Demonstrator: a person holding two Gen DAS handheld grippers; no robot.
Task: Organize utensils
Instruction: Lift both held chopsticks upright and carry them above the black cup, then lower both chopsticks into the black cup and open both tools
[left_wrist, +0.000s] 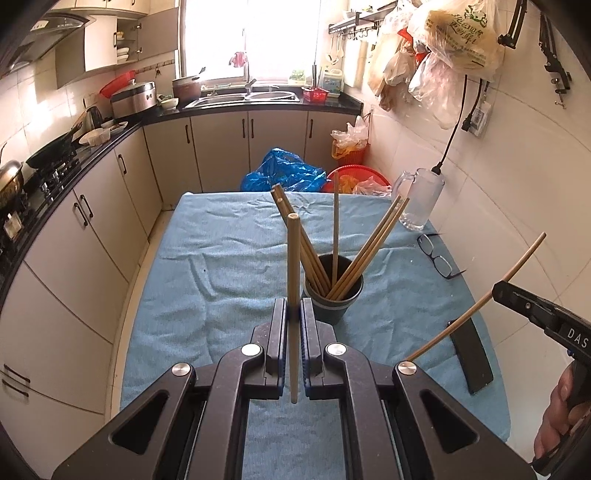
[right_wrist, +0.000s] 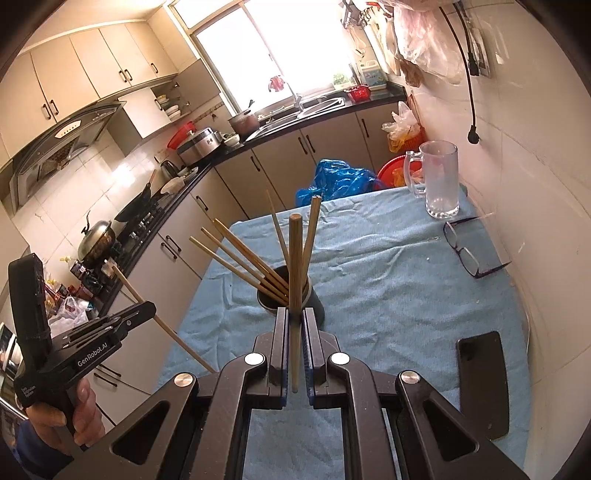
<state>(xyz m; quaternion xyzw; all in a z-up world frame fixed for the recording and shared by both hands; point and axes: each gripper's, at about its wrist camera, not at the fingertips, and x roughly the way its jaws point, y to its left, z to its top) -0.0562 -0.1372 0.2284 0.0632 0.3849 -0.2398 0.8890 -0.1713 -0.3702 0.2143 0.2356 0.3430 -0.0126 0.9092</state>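
A dark cup (left_wrist: 334, 295) stands on the blue cloth (left_wrist: 221, 258) and holds several wooden chopsticks (left_wrist: 373, 247) that fan outward. It also shows in the right wrist view (right_wrist: 317, 302). My left gripper (left_wrist: 294, 314) is shut on one upright chopstick (left_wrist: 294, 266), just in front of and left of the cup. My right gripper (right_wrist: 294, 321) is shut on another upright chopstick (right_wrist: 295, 266), just in front of the cup. Each gripper shows in the other's view, the right one (left_wrist: 498, 291) and the left one (right_wrist: 147, 308), each holding its chopstick tilted.
A glass mug (left_wrist: 419, 199) stands at the table's far right, with black glasses (left_wrist: 437, 256) in front of it and a black phone (left_wrist: 471, 354) nearer. A wall runs along the right; kitchen cabinets (left_wrist: 110, 206) run along the left. Bags and a red basin (left_wrist: 354, 177) sit beyond the table.
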